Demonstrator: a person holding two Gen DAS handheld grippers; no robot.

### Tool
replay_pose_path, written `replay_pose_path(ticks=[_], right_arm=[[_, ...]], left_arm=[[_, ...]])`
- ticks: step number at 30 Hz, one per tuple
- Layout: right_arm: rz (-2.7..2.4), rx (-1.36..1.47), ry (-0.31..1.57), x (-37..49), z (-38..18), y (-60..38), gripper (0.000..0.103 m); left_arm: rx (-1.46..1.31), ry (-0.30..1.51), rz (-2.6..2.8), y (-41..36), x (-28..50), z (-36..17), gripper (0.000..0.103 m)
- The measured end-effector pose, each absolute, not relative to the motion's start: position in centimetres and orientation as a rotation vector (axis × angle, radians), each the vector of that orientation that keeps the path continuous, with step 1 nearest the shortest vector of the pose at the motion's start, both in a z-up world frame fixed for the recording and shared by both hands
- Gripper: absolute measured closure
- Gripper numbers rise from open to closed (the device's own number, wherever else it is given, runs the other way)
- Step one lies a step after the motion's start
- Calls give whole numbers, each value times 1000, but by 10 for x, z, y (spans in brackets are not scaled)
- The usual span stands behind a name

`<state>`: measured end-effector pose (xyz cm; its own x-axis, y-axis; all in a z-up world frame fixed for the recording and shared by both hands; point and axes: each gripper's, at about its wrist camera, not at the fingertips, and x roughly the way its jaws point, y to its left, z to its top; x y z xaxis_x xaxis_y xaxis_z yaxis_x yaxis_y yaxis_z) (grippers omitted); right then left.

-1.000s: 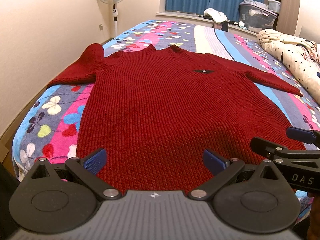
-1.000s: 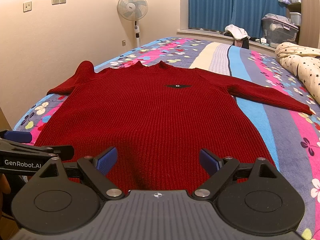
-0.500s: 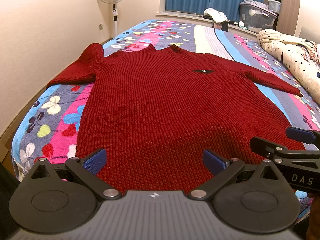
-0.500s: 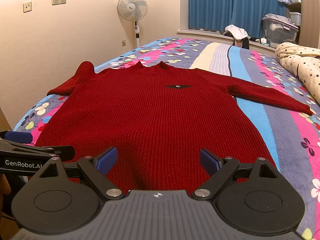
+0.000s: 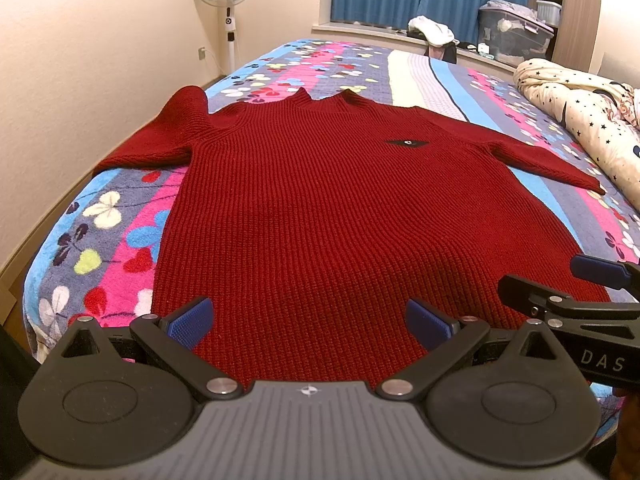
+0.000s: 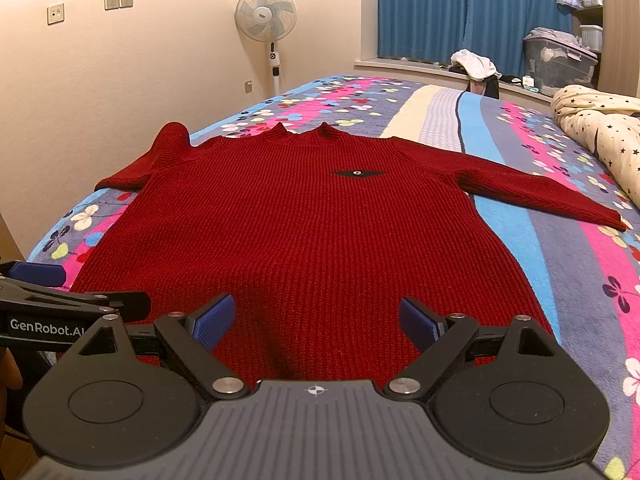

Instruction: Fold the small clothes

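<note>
A dark red knitted sweater (image 5: 340,208) (image 6: 316,232) lies flat and face up on the bed, collar away from me, both sleeves spread outward. A small black patch (image 5: 406,143) marks its chest. My left gripper (image 5: 308,322) hovers open above the hem, nothing between its blue pads. My right gripper (image 6: 316,320) is likewise open over the hem, a little to the right of the left one. The right gripper's finger shows at the edge of the left wrist view (image 5: 560,304); the left gripper's finger shows at the left edge of the right wrist view (image 6: 72,304).
The bed carries a flowered, striped blanket (image 6: 580,280). A star-print duvet (image 5: 592,120) is bunched on the bed's right side. A standing fan (image 6: 266,16) and a wall are on the left; blue curtains and storage boxes (image 6: 560,60) stand behind.
</note>
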<state>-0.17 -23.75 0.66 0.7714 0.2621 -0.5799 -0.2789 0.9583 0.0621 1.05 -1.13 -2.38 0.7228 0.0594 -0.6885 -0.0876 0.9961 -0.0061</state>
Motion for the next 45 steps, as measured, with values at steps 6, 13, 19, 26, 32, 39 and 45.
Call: replay_pose_path(ticks=[6, 13, 19, 26, 32, 39, 45], right_arm=[[288, -27, 612, -2, 9, -236, 16], [290, 46, 487, -5, 31, -244, 25], [313, 138, 388, 6, 59, -260, 30], [328, 158, 326, 63, 108, -280, 53], [357, 115, 304, 142, 135, -279, 52], [353, 181, 310, 218, 111, -271, 49], [323, 227, 437, 251, 66, -272, 49]], left_arm=[[-41, 713, 88, -9, 10, -18, 1], [-94, 554, 67, 35, 38, 29, 36], [-175, 506, 51, 112, 118, 69, 59], [-237, 606, 175, 217, 201, 43, 68], [-521, 730, 332, 313, 232, 1, 68], [-868, 827, 454, 389, 227, -46, 67], [-983, 826, 447, 414, 227, -64, 63]])
